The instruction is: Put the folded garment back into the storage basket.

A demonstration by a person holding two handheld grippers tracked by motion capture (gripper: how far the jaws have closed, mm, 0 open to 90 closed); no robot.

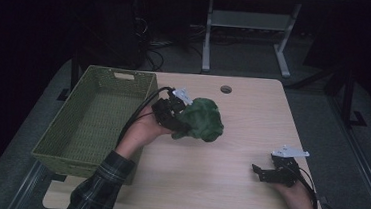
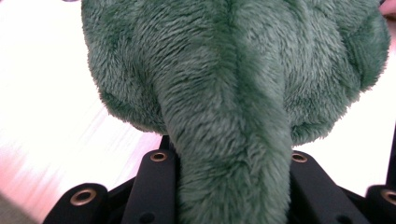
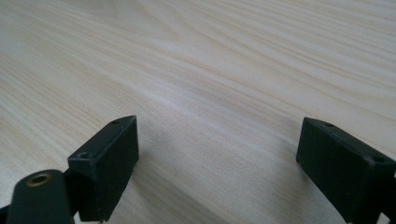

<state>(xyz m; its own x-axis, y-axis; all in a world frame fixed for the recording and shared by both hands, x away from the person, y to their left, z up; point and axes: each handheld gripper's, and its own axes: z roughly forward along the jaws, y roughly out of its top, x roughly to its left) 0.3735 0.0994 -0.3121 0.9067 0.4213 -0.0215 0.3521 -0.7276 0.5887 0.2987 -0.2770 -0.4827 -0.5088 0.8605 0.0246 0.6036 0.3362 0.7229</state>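
Note:
A dark green plush toy [image 1: 201, 120] hangs above the middle of the wooden table [image 1: 227, 188], with my left gripper [image 1: 179, 126] shut on its left side. In the left gripper view the green plush toy [image 2: 233, 93] bulges out close to the camera, and a fold of it is pinched between the two black jaws. My right gripper [image 1: 263, 173] rests low over the table near the front right, its jaws pointing left. The right gripper [image 3: 217, 154] stands open, with bare wood between its fingertips [image 3: 116, 149].
A green woven basket [image 1: 65, 140] stands on the table's left side, just left of my left hand. A round cable hole [image 1: 226, 89] sits near the table's far edge. White desk legs [image 1: 207, 41] stand on the floor beyond.

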